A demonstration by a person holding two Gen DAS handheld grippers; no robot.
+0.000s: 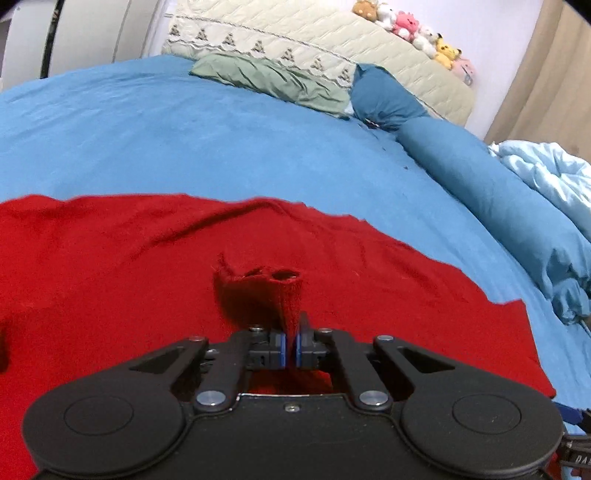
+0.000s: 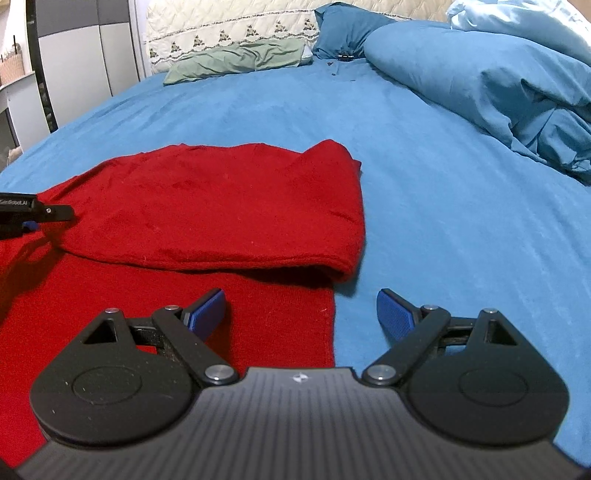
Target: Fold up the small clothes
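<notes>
A red knit garment (image 1: 147, 266) lies spread on the blue bed sheet (image 1: 184, 140). My left gripper (image 1: 291, 349) is shut on a bunched piece of the red garment, which stands up between the blue pads. In the right wrist view the same garment (image 2: 207, 206) shows with its upper part folded over the lower layer. My right gripper (image 2: 300, 314) is open and empty, low over the garment's right edge, one pad (image 2: 207, 312) above red cloth and the other over the sheet. The left gripper's tip (image 2: 40, 214) shows at the left edge.
A green pillow (image 1: 273, 83) and a dark blue pillow (image 1: 384, 96) lie at the headboard (image 1: 295, 33). A rumpled blue duvet (image 2: 498, 81) runs along the right side of the bed. Plush toys (image 1: 413, 27) sit on the headboard. A wardrobe (image 2: 81, 55) stands left.
</notes>
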